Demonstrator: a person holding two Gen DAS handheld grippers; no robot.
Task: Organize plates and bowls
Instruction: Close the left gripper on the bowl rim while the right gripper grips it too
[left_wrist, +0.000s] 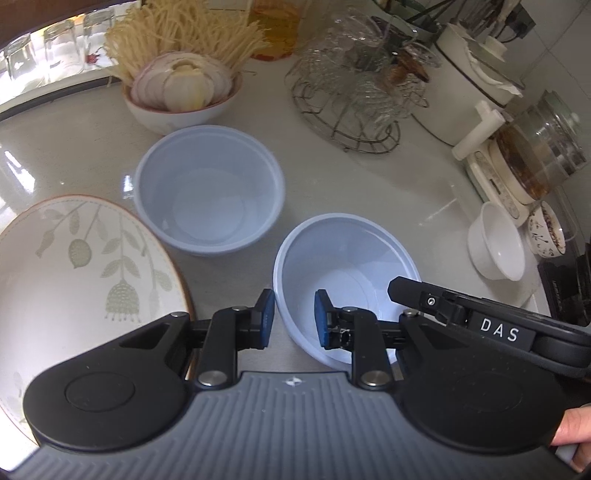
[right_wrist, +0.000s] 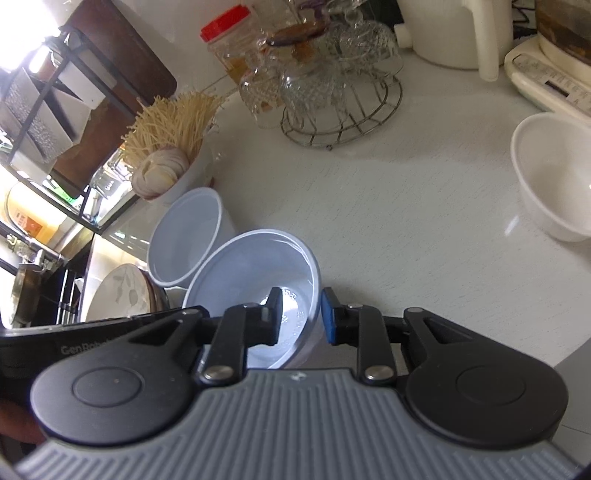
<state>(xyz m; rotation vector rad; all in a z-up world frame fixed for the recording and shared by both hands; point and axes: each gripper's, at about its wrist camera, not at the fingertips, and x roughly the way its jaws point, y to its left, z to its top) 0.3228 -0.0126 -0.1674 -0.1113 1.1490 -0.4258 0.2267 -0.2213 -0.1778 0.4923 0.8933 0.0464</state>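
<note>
Two pale blue plastic bowls stand on the white counter. The far bowl (left_wrist: 208, 192) (right_wrist: 184, 236) is free. My left gripper (left_wrist: 294, 317) straddles the left rim of the near bowl (left_wrist: 351, 254), one pad outside and one inside, shut on the wall. My right gripper (right_wrist: 301, 317) is shut on the right wall of the same bowl (right_wrist: 255, 258), and one of its fingers (left_wrist: 406, 291) shows over that rim in the left wrist view. A leaf-patterned plate (left_wrist: 74, 266) (right_wrist: 118, 291) lies to the left of both bowls.
A small white bowl (left_wrist: 496, 247) (right_wrist: 554, 177) sits at the right. Behind the blue bowls stand a bowl of sliced onion and noodles (left_wrist: 181, 88), a wire rack of glass cups (left_wrist: 354, 92) (right_wrist: 340, 92) and a glass kettle on its base (left_wrist: 535, 155).
</note>
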